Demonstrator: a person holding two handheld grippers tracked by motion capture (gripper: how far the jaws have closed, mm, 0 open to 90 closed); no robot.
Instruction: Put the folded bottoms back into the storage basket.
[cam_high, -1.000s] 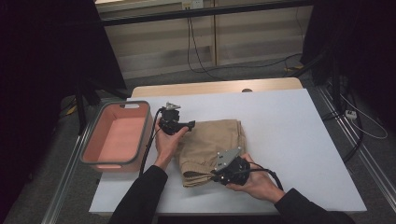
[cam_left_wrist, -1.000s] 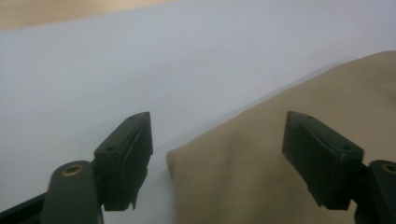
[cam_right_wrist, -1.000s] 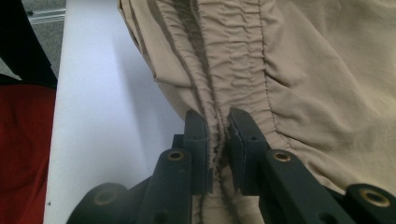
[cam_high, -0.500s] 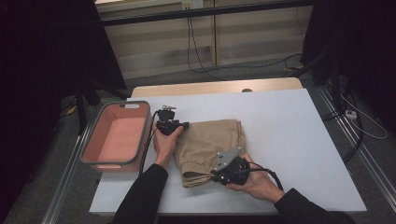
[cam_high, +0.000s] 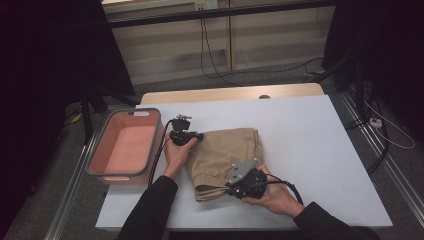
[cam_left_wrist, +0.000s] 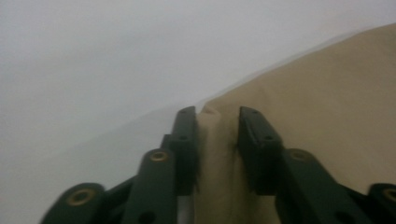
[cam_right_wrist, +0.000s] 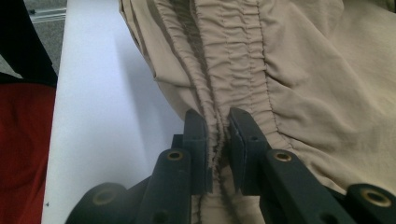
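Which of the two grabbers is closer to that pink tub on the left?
The left. The left gripper grips the folded tan garment at its far left corner, just right of the pink tub. The right gripper pinches the garment's near edge, farther from the tub.

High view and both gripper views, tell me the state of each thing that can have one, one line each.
Tan garment: folded, flat on the white table.
Left gripper: jaws shut on the garment's corner.
Right gripper: jaws shut on the gathered waistband.
Pink bin: upright, nothing inside, at the table's left edge.
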